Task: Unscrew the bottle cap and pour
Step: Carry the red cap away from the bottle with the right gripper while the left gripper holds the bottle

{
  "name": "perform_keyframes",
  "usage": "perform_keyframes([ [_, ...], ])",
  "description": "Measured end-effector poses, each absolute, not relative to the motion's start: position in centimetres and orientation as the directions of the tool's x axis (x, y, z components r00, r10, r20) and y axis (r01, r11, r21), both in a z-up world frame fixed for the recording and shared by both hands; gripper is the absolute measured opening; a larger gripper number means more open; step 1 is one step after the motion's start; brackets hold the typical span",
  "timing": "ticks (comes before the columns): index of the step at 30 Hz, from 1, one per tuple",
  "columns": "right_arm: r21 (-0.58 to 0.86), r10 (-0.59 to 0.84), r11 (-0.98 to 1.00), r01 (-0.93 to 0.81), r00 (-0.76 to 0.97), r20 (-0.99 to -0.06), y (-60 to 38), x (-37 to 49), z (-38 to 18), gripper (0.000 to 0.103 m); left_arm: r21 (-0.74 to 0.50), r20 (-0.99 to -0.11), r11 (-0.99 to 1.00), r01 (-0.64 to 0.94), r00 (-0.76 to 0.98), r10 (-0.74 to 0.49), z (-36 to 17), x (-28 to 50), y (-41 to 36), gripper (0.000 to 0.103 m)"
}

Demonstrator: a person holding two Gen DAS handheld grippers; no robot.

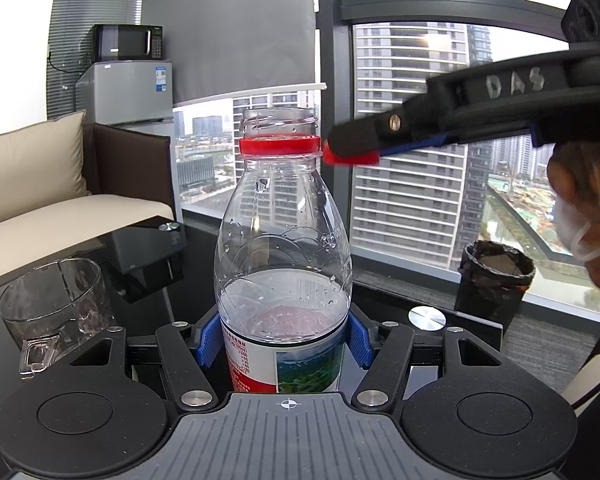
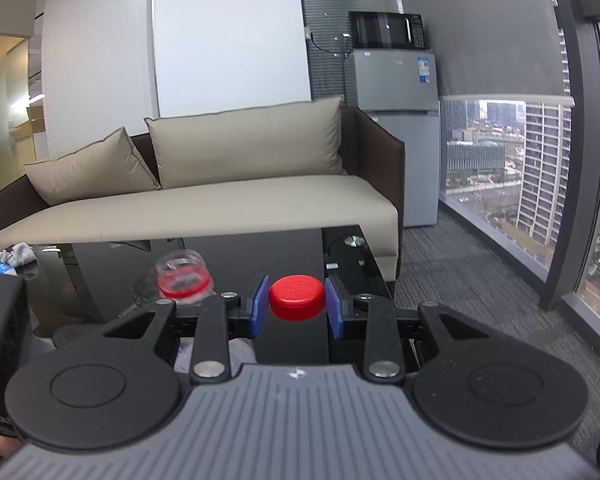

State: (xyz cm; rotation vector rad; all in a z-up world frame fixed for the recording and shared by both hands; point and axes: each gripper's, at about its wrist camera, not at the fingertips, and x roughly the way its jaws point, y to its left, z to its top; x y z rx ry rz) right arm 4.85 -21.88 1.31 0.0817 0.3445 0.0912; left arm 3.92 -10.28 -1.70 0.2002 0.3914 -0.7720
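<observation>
A clear plastic bottle point(image 1: 282, 240) with a red neck ring and a printed label stands upright, its mouth uncapped and water about halfway up. My left gripper point(image 1: 284, 340) is shut on its body, blue pads pressing both sides. The red cap point(image 2: 297, 297) sits between the blue pads of my right gripper point(image 2: 297, 304), which is shut on it. In the left wrist view the right gripper point(image 1: 352, 152) holds the cap point(image 1: 350, 158) just right of the bottle's neck. In the right wrist view the bottle's open mouth point(image 2: 185, 276) shows lower left of the cap.
An empty glass cup point(image 1: 54, 304) with a handle stands on the black glass table point(image 1: 148, 256) left of the bottle. A beige sofa point(image 2: 204, 200) lies beyond the table. A black bin point(image 1: 496, 280) stands by the window. A hand point(image 1: 580, 216) holds the right gripper.
</observation>
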Motion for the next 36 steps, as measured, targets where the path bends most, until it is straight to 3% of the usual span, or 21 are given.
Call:
perform_keyframes([
  [17,0.097,0.056,0.995,-0.010,0.877,-0.478,-23.2,7.0,-3.3,0.033,0.034,-0.415,0.704,0.710,0.651,-0.636,-1.8,3.9,-10.3,0.058],
  [36,0.084,0.067,0.996,-0.023,0.824,-0.563,-23.3,8.3,-5.9,0.033,0.035,-0.415,0.704,0.709,0.651,-0.635,-1.8,3.9,-10.5,0.058],
])
